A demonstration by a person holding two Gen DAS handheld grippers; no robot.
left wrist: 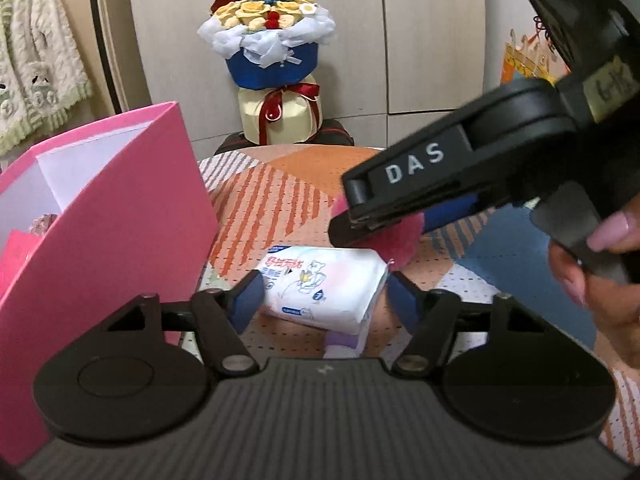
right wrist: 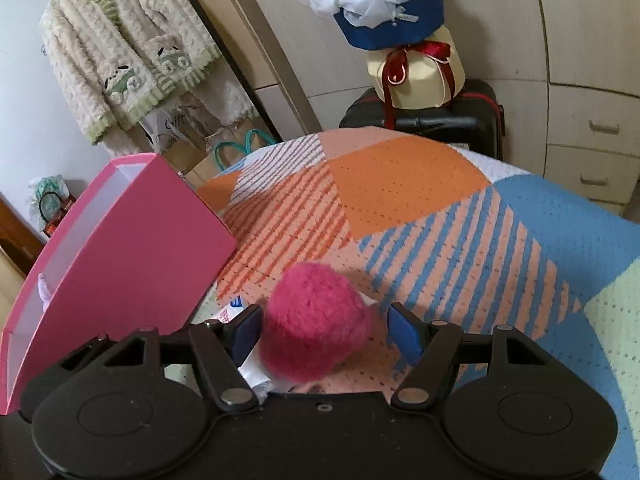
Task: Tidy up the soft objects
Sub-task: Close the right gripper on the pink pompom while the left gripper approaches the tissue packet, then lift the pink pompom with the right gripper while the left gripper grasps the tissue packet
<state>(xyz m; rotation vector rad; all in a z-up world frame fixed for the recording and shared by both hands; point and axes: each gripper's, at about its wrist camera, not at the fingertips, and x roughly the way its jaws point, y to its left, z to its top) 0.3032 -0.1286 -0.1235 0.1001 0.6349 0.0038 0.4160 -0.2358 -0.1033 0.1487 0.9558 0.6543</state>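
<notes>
- The blanket [right wrist: 404,184] covers the whole surface. It has orange, blue, peach and pale green patches with stripes.
- The pink box [left wrist: 120,216] stands open at the left side of the blanket. It is white inside. Something small and pale [right wrist: 44,288] pokes up in it, but I cannot tell what it is.
- The flower bunch [left wrist: 272,40] stands behind the blanket, on a dark case. It has a blue wrap, a cream base and a red ribbon.
- A fluffy cream and green jacket [right wrist: 128,48] hangs on the left wall.
- The right gripper [right wrist: 326,328] reaches down over the blanket. Its jaws are about halfway open. The fuzzy pink ball [right wrist: 316,324] sits between the blue pads. There is a gap on the right side. On the left side the fuzz is just beside the pad, and I cannot tell if it touches. A hand [left wrist: 600,264] holds this gripper.
- The left gripper [left wrist: 320,296] is low over the blanket too. Its jaws are about halfway open. The pack of tissues [left wrist: 324,284] lies between the blue pads, near the pink box. The pads are very close to its ends, but I cannot tell if they press on it.
- The pink ball lies just behind the pack of tissues, touching it.
</notes>
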